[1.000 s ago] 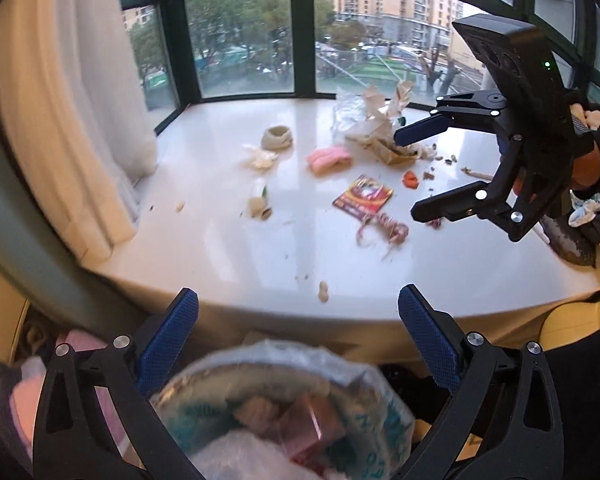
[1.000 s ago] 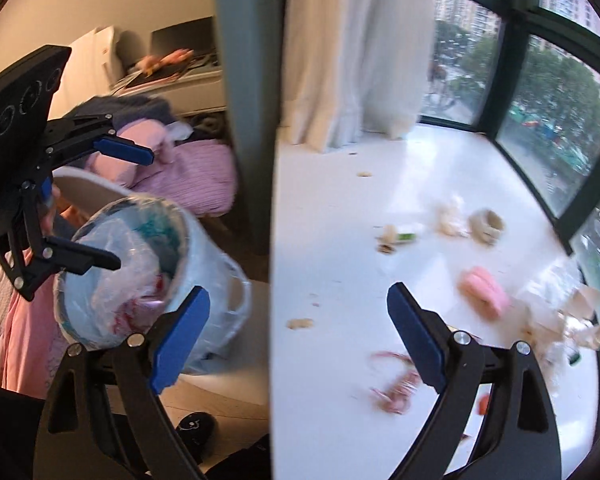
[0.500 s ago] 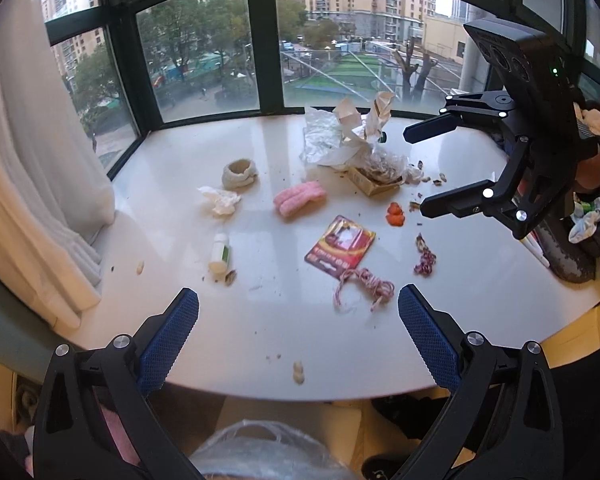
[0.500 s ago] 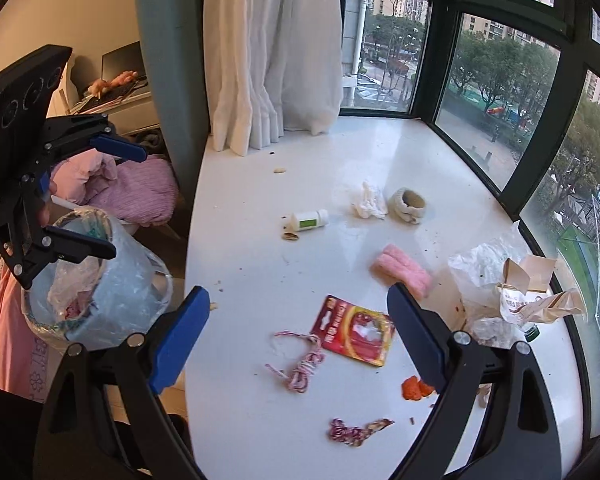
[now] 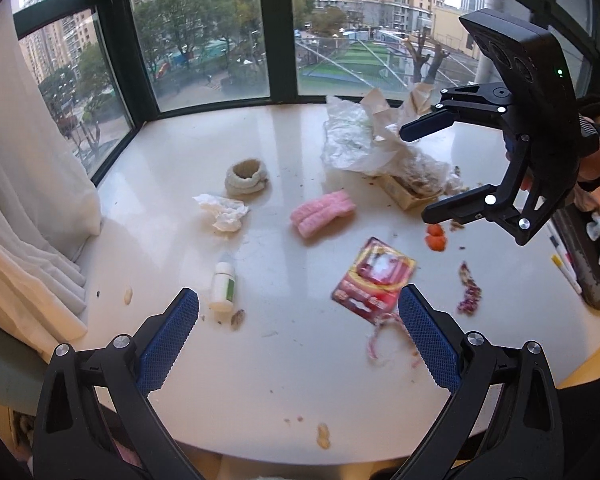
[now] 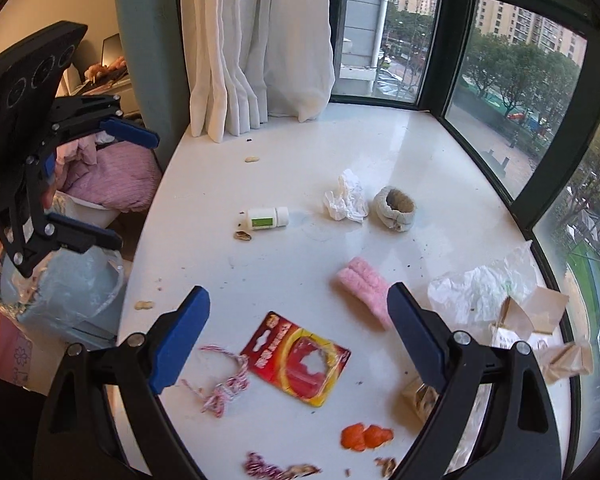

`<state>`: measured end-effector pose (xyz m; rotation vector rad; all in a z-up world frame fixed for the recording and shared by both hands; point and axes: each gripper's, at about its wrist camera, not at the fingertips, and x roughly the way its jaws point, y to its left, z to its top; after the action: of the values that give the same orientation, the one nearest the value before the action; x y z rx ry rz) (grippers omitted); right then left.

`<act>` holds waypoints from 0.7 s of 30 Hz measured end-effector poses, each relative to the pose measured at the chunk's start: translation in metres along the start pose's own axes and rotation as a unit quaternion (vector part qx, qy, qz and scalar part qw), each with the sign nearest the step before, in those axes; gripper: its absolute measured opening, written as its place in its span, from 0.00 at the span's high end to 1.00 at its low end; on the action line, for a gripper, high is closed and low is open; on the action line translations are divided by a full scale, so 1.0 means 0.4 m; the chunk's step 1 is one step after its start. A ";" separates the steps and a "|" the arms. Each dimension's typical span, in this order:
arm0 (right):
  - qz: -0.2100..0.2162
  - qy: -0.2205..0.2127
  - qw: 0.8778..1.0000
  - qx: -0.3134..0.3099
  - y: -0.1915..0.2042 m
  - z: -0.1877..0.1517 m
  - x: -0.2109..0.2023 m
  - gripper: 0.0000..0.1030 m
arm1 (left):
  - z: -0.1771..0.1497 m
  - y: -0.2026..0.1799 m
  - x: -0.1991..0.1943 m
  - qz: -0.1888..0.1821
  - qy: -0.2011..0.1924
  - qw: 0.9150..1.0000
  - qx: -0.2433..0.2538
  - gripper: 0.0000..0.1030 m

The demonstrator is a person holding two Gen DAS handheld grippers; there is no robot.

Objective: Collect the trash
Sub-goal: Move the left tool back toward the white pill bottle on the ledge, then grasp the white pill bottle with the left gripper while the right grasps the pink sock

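Your right hand-held gripper [image 6: 296, 336], spread and empty, has the red packet [image 6: 298, 360] lying diagonally at lower centre frame; the left hand-held gripper [image 5: 298, 332] is also spread.

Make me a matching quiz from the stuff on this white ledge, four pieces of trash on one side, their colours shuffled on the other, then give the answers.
Things
1. fuzzy roll
2. small bottle
3. flat packet
4. crumpled tissue

Colours
A. red and yellow
B. plain white
C. pink
D. white with a green label

Pairs: 1-C, 2-D, 3-A, 4-B
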<state>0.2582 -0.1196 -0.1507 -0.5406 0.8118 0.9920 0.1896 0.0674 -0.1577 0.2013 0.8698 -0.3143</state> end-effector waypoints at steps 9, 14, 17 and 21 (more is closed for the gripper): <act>0.016 0.031 0.998 -0.044 -0.103 0.010 0.189 0.15 | 0.005 0.114 0.177 0.008 0.022 0.999 -0.022 0.06; 0.034 0.045 0.997 -0.055 -0.139 0.013 0.278 0.15 | -0.013 0.167 0.267 0.001 0.041 0.999 -0.022 0.06; 0.041 0.055 0.996 -0.062 -0.152 0.017 0.327 0.15 | -0.026 0.198 0.326 -0.006 0.057 0.998 -0.025 0.06; 0.052 0.072 0.994 -0.067 -0.167 0.017 0.381 0.15 | -0.036 0.226 0.392 -0.007 0.071 0.997 -0.025 0.06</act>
<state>0.3659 -0.0666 -0.2660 -0.6982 0.9127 1.1178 0.3056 0.1265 -0.2841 0.1727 1.0189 -0.2929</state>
